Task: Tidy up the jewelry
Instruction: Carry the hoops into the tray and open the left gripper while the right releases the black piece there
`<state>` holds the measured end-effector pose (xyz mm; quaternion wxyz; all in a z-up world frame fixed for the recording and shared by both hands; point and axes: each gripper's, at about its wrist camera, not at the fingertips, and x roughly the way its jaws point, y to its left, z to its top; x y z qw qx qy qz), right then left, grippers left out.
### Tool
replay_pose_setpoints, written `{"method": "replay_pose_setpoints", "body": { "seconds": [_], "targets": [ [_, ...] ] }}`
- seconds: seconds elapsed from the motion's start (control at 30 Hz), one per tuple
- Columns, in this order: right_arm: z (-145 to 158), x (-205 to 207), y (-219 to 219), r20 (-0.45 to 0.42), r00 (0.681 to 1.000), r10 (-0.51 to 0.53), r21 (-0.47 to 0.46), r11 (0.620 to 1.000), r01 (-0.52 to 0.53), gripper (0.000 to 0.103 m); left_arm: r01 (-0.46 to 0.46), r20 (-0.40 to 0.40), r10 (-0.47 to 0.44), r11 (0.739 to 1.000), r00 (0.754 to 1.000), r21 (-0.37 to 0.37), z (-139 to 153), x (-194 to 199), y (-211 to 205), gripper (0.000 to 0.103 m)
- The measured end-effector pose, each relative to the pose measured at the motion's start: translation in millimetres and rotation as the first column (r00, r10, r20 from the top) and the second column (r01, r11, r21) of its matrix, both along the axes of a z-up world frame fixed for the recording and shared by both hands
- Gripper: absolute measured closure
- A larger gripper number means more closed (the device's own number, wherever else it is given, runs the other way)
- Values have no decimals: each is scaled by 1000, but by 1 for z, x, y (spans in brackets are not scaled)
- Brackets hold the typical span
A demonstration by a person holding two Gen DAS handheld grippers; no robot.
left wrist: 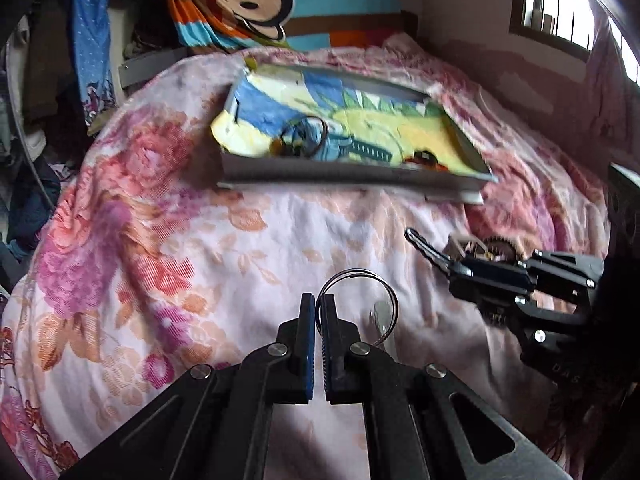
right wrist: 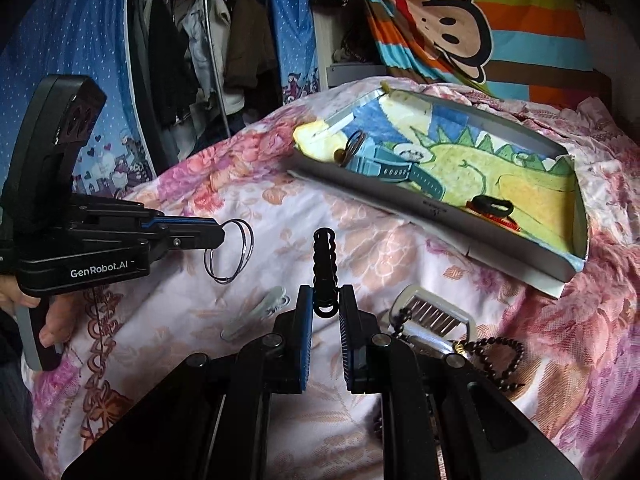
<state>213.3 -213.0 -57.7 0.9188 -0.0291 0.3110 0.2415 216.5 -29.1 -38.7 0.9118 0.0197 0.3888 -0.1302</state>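
Left gripper (left wrist: 316, 300) is fully closed, pinching thin wire bangles (right wrist: 230, 250) by the rim above the bedspread (left wrist: 200, 240). Right gripper (right wrist: 326, 300), nearly closed, clamps a black wavy hair clip (right wrist: 324, 264). Risk: the bangles may swing or slip from the edge grip before reaching the box (right wrist: 440, 210) near the bedspread's far edge; the box also sits tilted on soft fabric.

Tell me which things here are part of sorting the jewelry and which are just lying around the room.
Part of the job:
- thin wire bangles, held in the left gripper
- black wavy hair clip, held in the right gripper
- lined box
- blue watch in it
- beaded string

Just lying about:
- monkey blanket
- hanging clothes
- floral bedspread
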Motion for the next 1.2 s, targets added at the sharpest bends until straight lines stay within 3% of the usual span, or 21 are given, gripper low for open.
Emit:
{"method": "replay_pose_setpoints", "body": {
  "seconds": [0.17, 0.47, 0.7, 0.93, 1.03, 1.2],
  "targets": [
    [20, 1, -16, 43, 998, -54, 34, 998, 53, 91, -10, 64, 14, 999, 998, -54, 11, 1, 0, 100],
    [52, 31, -83, 74, 969, -235, 85, 970, 229, 91, -26, 87, 44, 980, 995, -196, 40, 40, -30, 100],
    [29, 79, -133, -45, 939, -342, 101, 933, 345, 91, -33, 63, 46, 980, 997, -197, 55, 97, -76, 100],
    [6, 108, -140, -102, 935, -340, 61, 936, 347, 91, -69, -22, 66, 985, 998, -161, 34, 148, -110, 100],
    [-1, 113, -141, -127, 933, -336, 50, 937, 345, 91, -73, -47, 68, 991, 997, -115, 23, 159, -121, 100],
    [-7, 113, -142, -145, 931, -336, 45, 938, 345, 91, -69, -85, 60, 991, 995, -110, 11, 168, -130, 100]
  ]
}}
